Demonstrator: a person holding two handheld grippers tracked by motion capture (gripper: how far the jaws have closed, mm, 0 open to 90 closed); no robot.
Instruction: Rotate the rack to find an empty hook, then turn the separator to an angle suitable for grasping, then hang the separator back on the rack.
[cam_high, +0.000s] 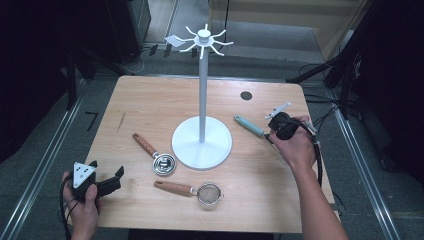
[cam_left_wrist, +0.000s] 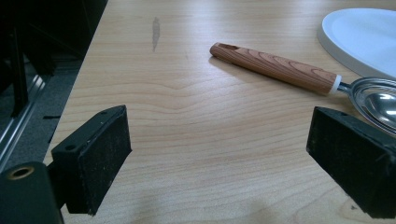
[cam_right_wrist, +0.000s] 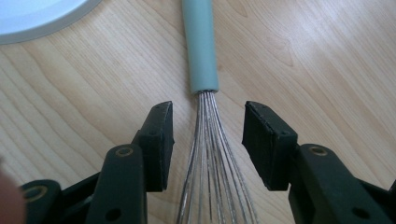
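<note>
The whisk is straddled at its wires by the open right hand-held gripper near the counter's right edge, probably untouched; its handle points away along the jaws.

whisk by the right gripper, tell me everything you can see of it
The whisk has a smooth, matte grey-green handle, plastic or silicone by its look, and thin shiny metal wires fanning out from the handle's end. It lies flat on the wooden table, right of the white stand's round base, handle pointing toward that base. The right gripper straddles the wires just below the handle, jaws open on either side, not visibly touching them.
</note>
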